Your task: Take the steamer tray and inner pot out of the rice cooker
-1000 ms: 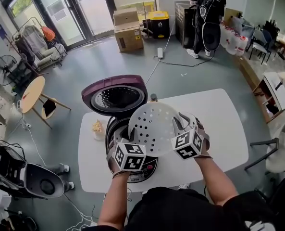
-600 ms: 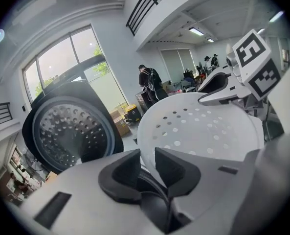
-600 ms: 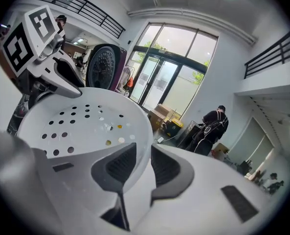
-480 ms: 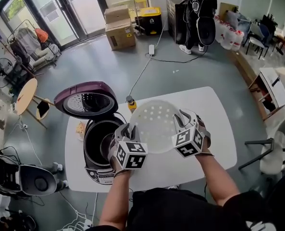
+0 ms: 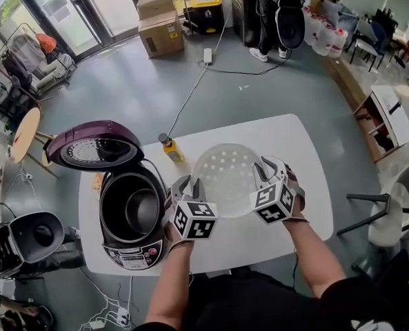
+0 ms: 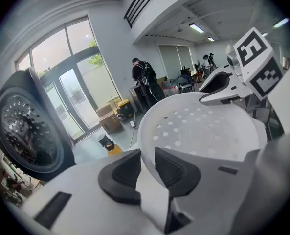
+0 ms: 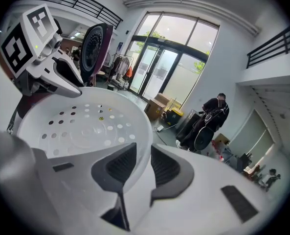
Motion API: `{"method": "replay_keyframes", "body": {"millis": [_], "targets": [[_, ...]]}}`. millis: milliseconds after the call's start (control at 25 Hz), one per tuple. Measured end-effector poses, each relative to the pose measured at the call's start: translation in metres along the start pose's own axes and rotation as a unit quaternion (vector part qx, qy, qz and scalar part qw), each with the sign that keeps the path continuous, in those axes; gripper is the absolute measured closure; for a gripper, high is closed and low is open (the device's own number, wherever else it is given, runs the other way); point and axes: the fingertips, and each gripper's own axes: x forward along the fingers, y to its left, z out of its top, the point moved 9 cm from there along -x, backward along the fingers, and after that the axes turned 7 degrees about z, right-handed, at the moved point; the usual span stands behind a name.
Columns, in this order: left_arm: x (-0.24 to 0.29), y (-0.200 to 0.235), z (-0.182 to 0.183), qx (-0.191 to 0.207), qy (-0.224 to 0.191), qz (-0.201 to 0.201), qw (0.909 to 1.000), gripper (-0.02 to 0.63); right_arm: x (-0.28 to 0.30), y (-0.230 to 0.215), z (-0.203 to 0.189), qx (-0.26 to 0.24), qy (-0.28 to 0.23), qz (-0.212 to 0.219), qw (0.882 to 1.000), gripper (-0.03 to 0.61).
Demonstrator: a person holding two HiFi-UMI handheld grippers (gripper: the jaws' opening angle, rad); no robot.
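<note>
Head view: the white perforated plastic steamer tray (image 5: 226, 178) was out of the maroon-lidded rice cooker (image 5: 125, 247), held over the white surface (image 5: 297, 150) between the left tool (image 5: 187, 185) and right tool (image 5: 265, 171). The dark metal inner pot (image 5: 138, 209) sat inside, not yet removed. Bare surface lay beyond and rightward.

Left gripper view: the left tool pinched the tray's rim.

Right gripper view: the right tool pinched the opposite rim.

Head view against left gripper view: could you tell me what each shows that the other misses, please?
Only the head view shows the inner pot sitting in the rice cooker. Only the left gripper view shows the left claw pinching the rim of the steamer tray. Both show the tray, the open purple lid and the right claw.
</note>
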Motion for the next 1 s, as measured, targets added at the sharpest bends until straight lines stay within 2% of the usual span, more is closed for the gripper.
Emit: {"method": "replay_keyframes", "body": {"millis": [280,560,1000], "targets": [[0.053,-0.038,-0.013,-0.005,0.031,-0.023,0.9992,0.522,0.04,-0.011,-0.046,0.008,0.035,0.019,0.999,0.485],[0.098,-0.057,-0.046,0.0,0.051,-0.017,0.9985,0.523,0.089,0.002,-0.081,0.026,0.051,0.032,0.998,0.488],[0.148,-0.06,-0.067,-0.002,0.062,0.011,0.998,0.526,0.143,0.009,-0.095,0.031,0.055,0.031,0.998,0.494]]}}
